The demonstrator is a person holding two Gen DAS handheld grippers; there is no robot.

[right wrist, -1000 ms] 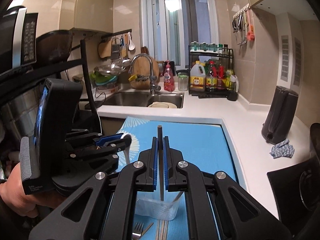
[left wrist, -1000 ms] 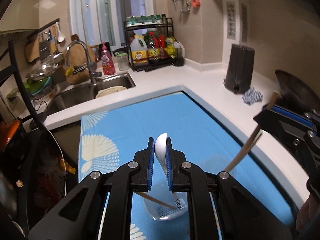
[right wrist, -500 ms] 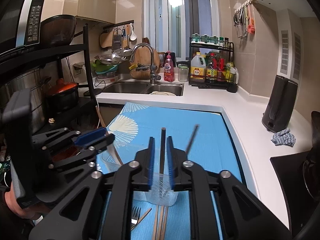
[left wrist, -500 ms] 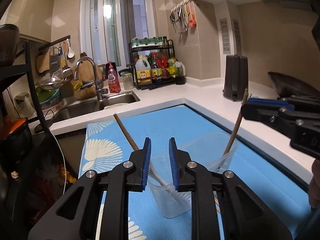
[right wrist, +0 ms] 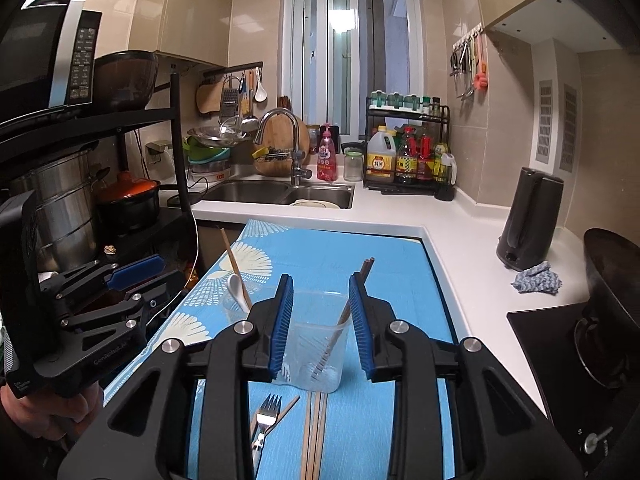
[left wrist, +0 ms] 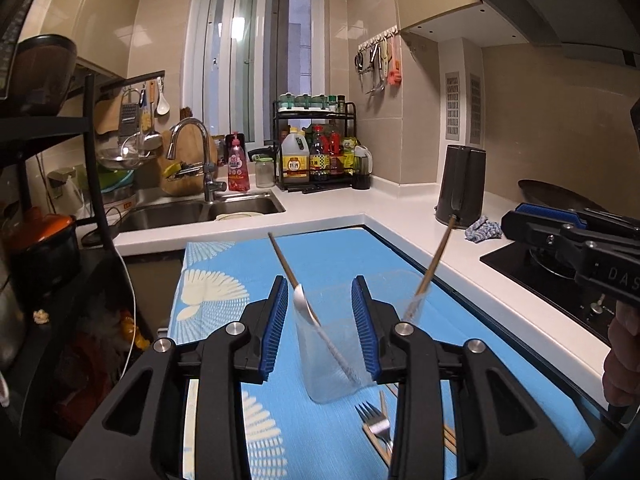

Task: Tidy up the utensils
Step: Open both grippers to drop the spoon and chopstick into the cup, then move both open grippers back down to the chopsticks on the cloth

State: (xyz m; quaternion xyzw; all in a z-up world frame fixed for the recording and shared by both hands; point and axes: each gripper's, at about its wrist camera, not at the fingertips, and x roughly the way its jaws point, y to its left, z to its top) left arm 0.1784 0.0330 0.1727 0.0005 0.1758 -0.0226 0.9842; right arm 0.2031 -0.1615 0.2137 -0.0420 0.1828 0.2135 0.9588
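Observation:
A clear plastic cup [left wrist: 340, 344] stands on the blue mat [left wrist: 328, 256]. In it lean a white spoon [left wrist: 301, 300], a wooden chopstick [left wrist: 282, 258] and a second chopstick [left wrist: 434, 260]. My left gripper [left wrist: 320, 316] is open and empty, its jaws on either side of the cup. In the right wrist view the cup [right wrist: 316, 340] holds the spoon [right wrist: 236, 286] and chopsticks [right wrist: 362, 270]. My right gripper [right wrist: 320, 320] is open and empty around the cup. A fork [right wrist: 266, 412] and loose chopsticks [right wrist: 314, 432] lie on the mat in front of the cup.
A sink [right wrist: 280, 194] with a tap lies behind the mat. A bottle rack [right wrist: 408, 160] stands at the back. A dark kettle [right wrist: 528, 220] and a cloth [right wrist: 536, 278] sit on the white counter at right. A stove with a pan [right wrist: 600, 300] is far right.
My left gripper opened and let go of the white spoon, which now rests in the cup. My right gripper opened and let go of the chopstick. Both grippers pulled back.

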